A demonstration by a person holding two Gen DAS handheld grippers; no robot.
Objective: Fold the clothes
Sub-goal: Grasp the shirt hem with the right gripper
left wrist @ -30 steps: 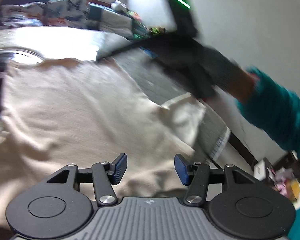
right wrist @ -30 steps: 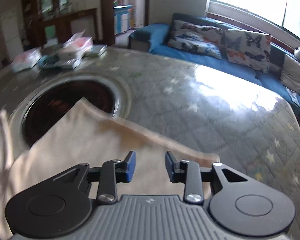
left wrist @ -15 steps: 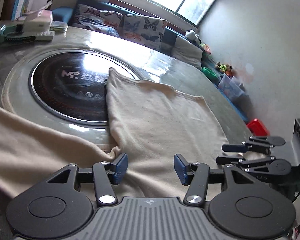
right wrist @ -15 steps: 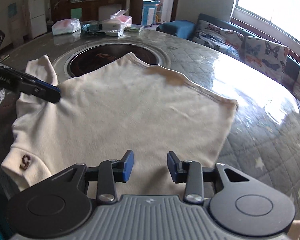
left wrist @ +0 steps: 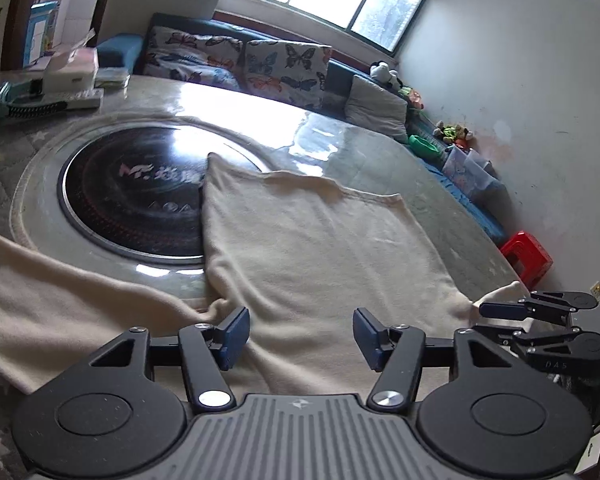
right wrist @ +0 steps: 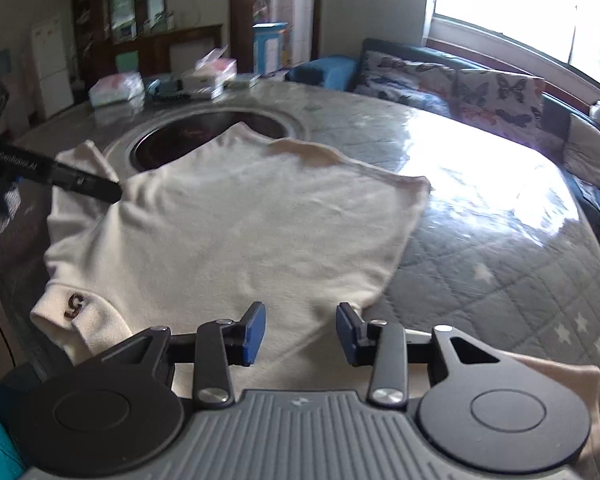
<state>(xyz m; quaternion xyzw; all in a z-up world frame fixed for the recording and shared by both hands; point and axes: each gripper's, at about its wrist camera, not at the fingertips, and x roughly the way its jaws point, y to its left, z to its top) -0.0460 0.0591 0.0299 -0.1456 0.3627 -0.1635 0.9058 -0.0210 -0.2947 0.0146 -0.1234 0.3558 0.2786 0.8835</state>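
Observation:
A cream sweater (left wrist: 320, 248) lies spread flat on the round table, with one sleeve (left wrist: 60, 292) stretched out to the left. My left gripper (left wrist: 300, 332) hangs low over the fold where that sleeve meets the body. Its jaws are opening and nothing is between the pads. In the right wrist view the sweater (right wrist: 240, 232) shows its collar with a dark mark (right wrist: 76, 306) at the near left. My right gripper (right wrist: 300, 330) stands open just above the sweater's near edge, holding nothing. A finger of the left gripper (right wrist: 80, 182) reaches in at the left by the sleeve.
A dark round hob (left wrist: 132, 192) is set in the grey quilted table cover (right wrist: 480, 280), and the sweater's far corner overlaps it. Boxes and tissue packs (left wrist: 72, 76) sit at the far edge. Beyond are a sofa with butterfly cushions (left wrist: 284, 60) and a red stool (left wrist: 526, 258).
The sweater has gone from bunched and moving to lying flat. The right gripper has drawn back to the near edge. The left gripper has swung round to face the table, jaws wider.

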